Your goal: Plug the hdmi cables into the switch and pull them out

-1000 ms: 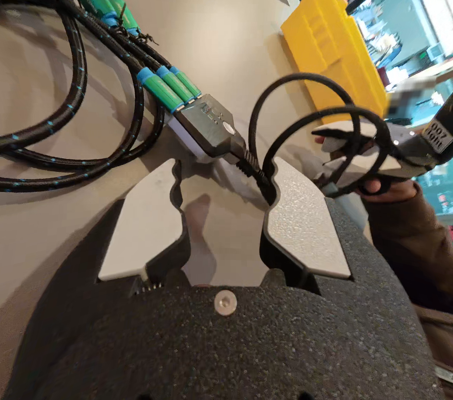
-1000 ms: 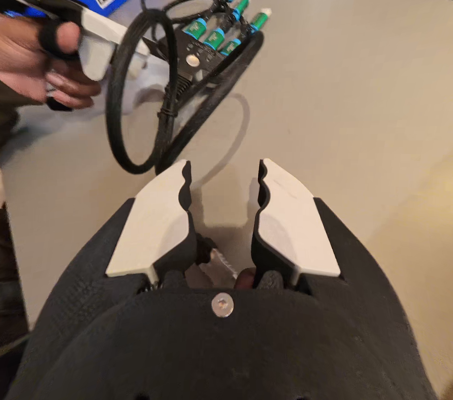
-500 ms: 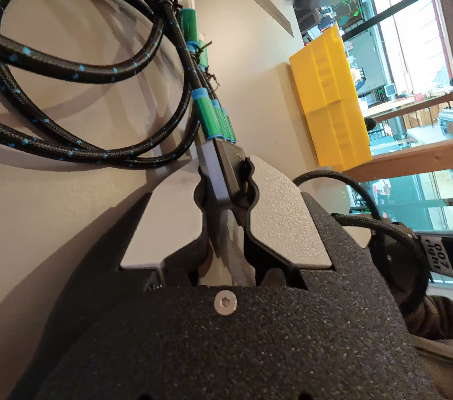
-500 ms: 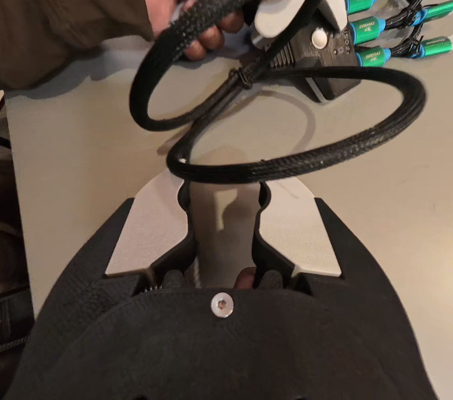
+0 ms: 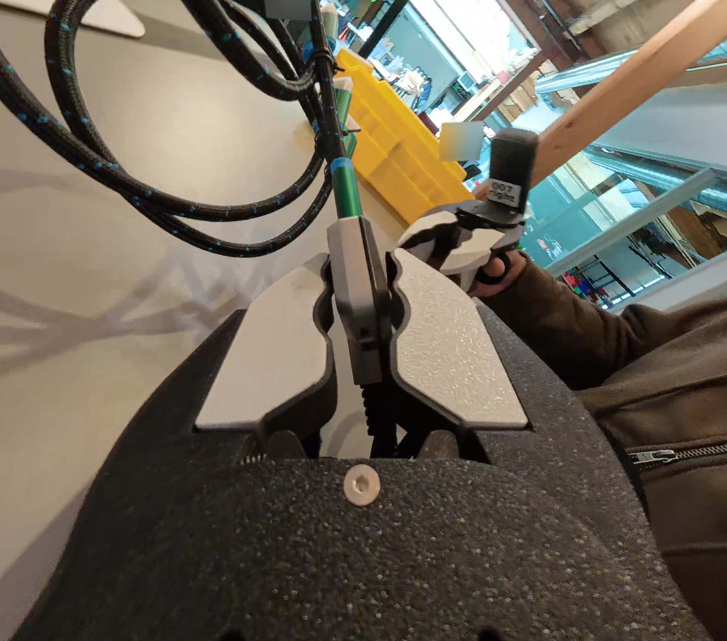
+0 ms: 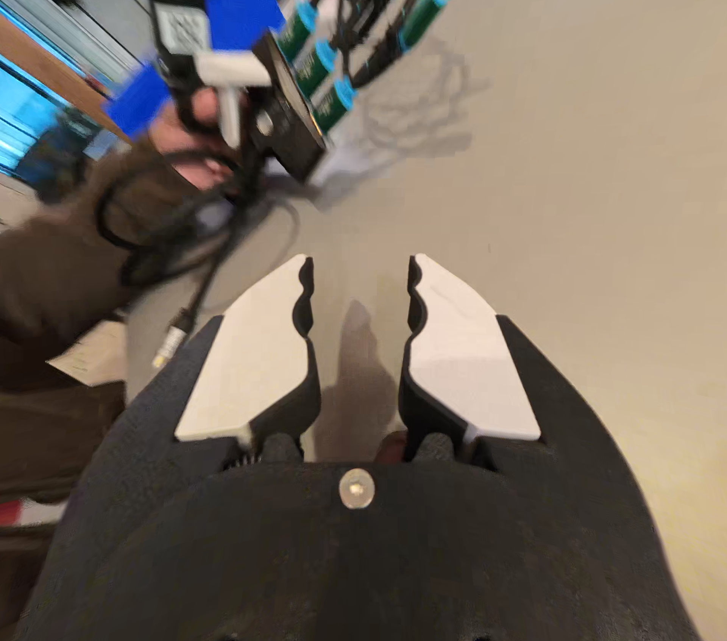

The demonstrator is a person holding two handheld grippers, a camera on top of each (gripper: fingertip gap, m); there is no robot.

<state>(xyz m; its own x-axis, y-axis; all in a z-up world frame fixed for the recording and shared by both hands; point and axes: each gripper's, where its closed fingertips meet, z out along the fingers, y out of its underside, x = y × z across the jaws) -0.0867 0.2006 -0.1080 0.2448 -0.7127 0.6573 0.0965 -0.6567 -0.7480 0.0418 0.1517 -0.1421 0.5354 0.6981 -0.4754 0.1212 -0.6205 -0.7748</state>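
Left gripper (image 5: 360,268) pinching hub (image 5: 356,299) edge-on, long axis toward 12, cables (image 5: 118,170) trailing 10–11. Our right gripper (image 6: 360,264) spread, empty; hub sits at its 11 over table (image 6: 550,189).

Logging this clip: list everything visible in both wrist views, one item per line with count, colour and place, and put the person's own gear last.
hub box: one, black and grey, clamped between the left gripper's fingers, lifted off the table.
green plugs: several, green with blue collars, plugged into the hub box; exact count unclear.
braided cables: a looped bundle, black with blue flecks, hanging from the plugs.
thin lead: one, black with a metal plug end, trailing from the hub box.
yellow bin: one, on the table's far side.
blue box: one, blurred, behind the left gripper.
table: one, beige.
left gripper: shut on the hub box.
right gripper: open, nothing between the fingers.
sleeves: brown.
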